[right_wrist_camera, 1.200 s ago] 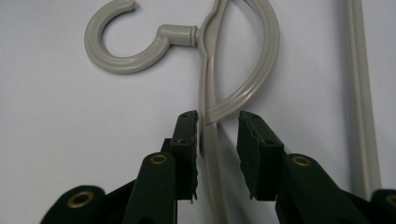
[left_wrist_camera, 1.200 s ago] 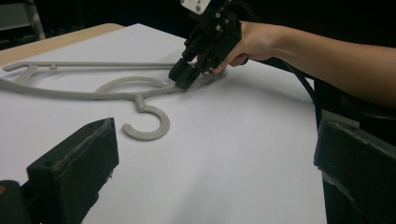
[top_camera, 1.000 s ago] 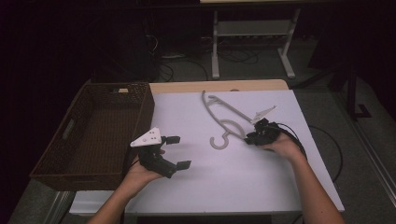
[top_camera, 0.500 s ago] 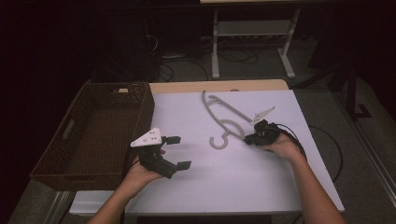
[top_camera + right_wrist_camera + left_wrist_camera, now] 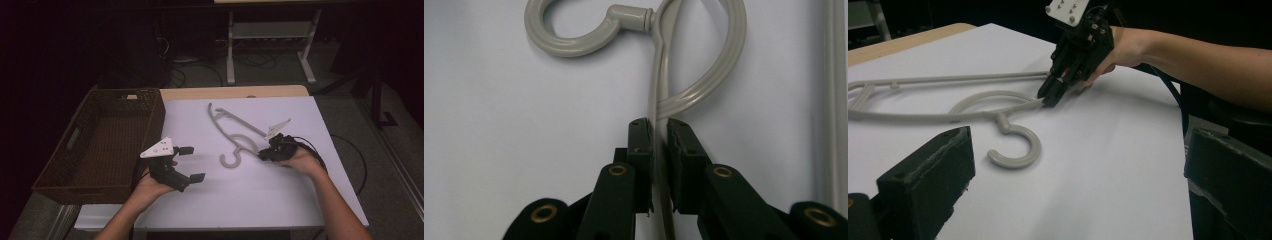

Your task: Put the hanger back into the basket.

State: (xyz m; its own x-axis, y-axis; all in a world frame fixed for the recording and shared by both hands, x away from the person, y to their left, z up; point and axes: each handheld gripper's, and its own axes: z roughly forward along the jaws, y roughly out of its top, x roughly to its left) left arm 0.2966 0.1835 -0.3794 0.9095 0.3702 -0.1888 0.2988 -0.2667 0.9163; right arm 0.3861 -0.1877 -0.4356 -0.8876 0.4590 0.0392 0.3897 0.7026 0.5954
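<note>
A grey plastic hanger [image 5: 239,131] lies flat on the white table [image 5: 260,200], its hook [image 5: 230,160] toward the person. My right gripper [image 5: 261,155] comes in from the right. Its jaws have just been closing and now pinch the hanger's thin arm [image 5: 657,100] just behind the hook [image 5: 574,45]. The left gripper view shows the same grip [image 5: 1050,97] on the hanger [image 5: 948,116]. My left gripper [image 5: 194,163] hovers left of the hook, open, with nothing between its jaws [image 5: 1078,200].
A dark wicker basket [image 5: 75,145] stands along the table's left side, beside my left hand. A cable [image 5: 345,150] trails off the right gripper over the table's right edge. A white metal stand [image 5: 270,50] is on the floor behind the table.
</note>
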